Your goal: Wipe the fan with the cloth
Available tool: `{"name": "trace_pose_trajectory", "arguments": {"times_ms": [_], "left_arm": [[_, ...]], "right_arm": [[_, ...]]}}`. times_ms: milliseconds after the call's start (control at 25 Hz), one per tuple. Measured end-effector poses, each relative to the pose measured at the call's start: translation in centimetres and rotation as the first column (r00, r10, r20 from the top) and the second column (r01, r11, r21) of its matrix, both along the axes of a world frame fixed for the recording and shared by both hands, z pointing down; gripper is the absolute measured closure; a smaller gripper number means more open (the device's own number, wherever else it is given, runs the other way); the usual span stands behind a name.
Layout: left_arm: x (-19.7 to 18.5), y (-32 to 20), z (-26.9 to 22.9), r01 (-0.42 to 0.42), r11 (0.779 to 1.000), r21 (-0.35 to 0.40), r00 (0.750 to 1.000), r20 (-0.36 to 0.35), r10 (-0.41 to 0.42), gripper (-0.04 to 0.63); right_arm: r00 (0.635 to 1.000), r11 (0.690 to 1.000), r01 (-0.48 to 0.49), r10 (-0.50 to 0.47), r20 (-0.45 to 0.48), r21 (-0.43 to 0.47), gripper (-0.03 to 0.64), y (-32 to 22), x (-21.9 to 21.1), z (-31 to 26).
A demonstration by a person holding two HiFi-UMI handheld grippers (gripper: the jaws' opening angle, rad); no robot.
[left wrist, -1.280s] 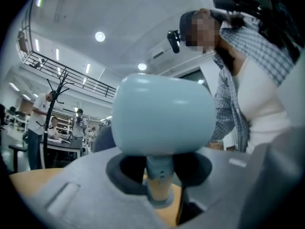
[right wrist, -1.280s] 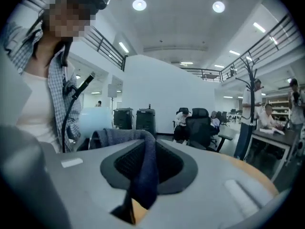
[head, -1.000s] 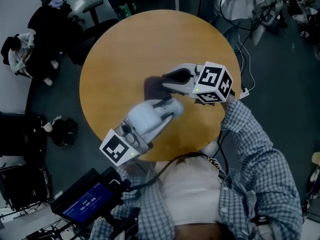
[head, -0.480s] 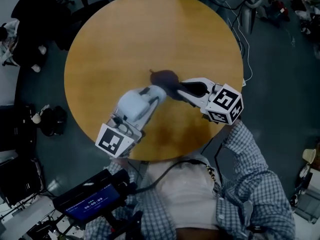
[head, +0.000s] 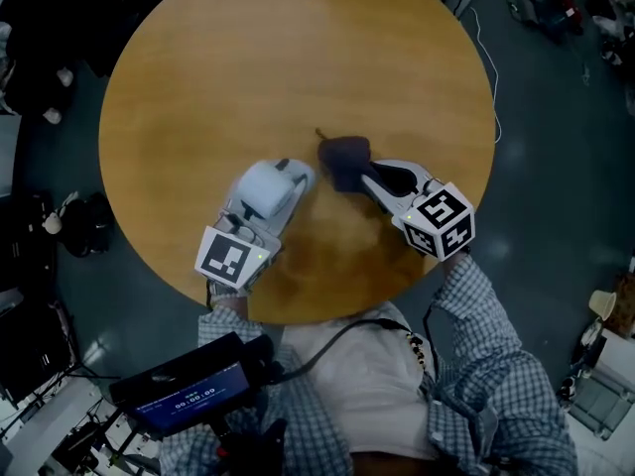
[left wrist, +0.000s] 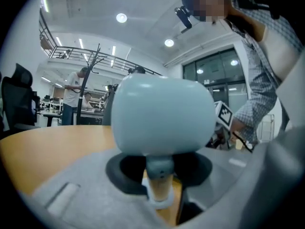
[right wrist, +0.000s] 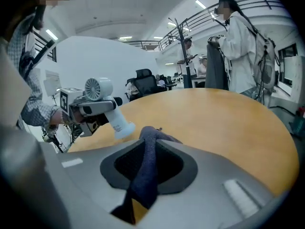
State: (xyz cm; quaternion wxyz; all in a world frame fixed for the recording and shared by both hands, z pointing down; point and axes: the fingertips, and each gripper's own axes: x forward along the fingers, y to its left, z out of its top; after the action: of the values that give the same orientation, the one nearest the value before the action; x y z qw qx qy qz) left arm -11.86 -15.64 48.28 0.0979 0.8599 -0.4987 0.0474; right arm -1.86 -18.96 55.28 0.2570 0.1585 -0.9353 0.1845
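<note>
A small pale blue fan [head: 266, 188] is clamped by its stem in my left gripper [head: 285, 180], low over the round wooden table [head: 248, 58]. In the left gripper view the fan's rounded head [left wrist: 162, 113] fills the middle. Its stem runs down between the jaws of the left gripper [left wrist: 159, 175] to a white foot at the tabletop. My right gripper [head: 369, 173] is shut on a dark blue cloth [head: 343, 157], which bunches on the wood just right of the fan. The right gripper view shows the cloth [right wrist: 145, 161] pinched between the jaws, with the fan [right wrist: 99, 90] ahead at the left.
The table's near edge [head: 327, 310] runs just in front of the person's body. A device with a lit screen [head: 189, 397] hangs at the lower left. Chairs and bags [head: 69, 221] stand on the floor at the left, cables [head: 491, 77] at the right. People stand beyond the table [right wrist: 238, 46].
Both grippers have come down to the tabletop with the fan and the cloth still held. The fan and the cloth now sit closer together near the table's middle.
</note>
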Motion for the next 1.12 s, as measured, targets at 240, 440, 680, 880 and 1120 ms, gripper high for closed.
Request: {"name": "trace_pose_trajectory", "arguments": {"times_ms": [240,440,680,880,1120], "left_arm": [[0.4,0.0,3.1,-0.003,0.999,-0.037,1.0,0.013,0.003,0.465],[0.4,-0.7,3.1,0.018,0.999,-0.048,1.0,-0.002,-0.018,0.463],[0.9,-0.7,4.0,0.009,0.999,-0.031,1.0,0.008,-0.009,0.463],[1.4,-0.8,4.4,-0.008,1.0,-0.025,0.999,0.032,0.008,0.423],[0.6,1.1,7.2,-0.011,0.993,-0.116,0.994,0.104,0.023,0.371]], "right_arm": [[0.999,1.0,-0.022,0.023,-0.036,0.008,0.541,0.4,-0.1,2.1],[0.996,0.997,-0.04,0.044,-0.081,0.059,0.527,0.5,0.2,2.6],[0.995,0.996,-0.064,0.068,-0.071,0.056,0.513,0.8,0.2,2.8],[0.994,0.995,-0.089,0.091,-0.052,0.047,0.445,0.6,0.9,2.7],[0.991,0.99,-0.126,0.128,-0.036,0.059,0.422,0.2,1.5,2.2]]}}
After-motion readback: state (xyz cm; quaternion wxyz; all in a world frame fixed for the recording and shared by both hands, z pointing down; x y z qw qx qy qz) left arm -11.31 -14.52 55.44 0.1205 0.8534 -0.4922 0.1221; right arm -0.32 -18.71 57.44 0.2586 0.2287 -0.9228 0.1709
